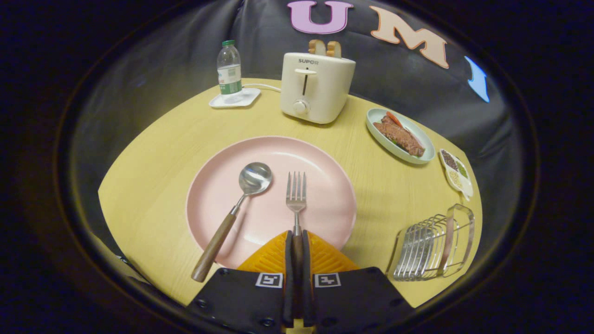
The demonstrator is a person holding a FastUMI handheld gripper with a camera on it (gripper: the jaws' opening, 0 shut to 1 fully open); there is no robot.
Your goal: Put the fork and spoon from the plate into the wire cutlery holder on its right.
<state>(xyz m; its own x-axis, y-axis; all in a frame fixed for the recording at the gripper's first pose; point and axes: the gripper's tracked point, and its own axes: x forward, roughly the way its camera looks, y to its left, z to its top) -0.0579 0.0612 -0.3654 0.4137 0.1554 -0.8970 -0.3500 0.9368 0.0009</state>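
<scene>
The gripper (297, 241) is clamped narrow on the wooden handle of the fork (296, 190), whose tines lie on the pink plate (325, 157) beside the spoon (246, 185). The grip sits far back on the handle, so the fork could pivot and droop on lifting. It might then snag a wire of the cutlery holder (434, 246), which stands off the plate's right on the surface (153, 139).

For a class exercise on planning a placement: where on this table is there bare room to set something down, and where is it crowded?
Bare wood lies left of the pink plate, between it and the coaster under the bottle. A smaller patch separates the plate from the wire cutlery holder. The right edge is crowded: food dish, seed tray, holder. The gripper fingers are closed on the fork handle; the spoon lies alongside.
</scene>
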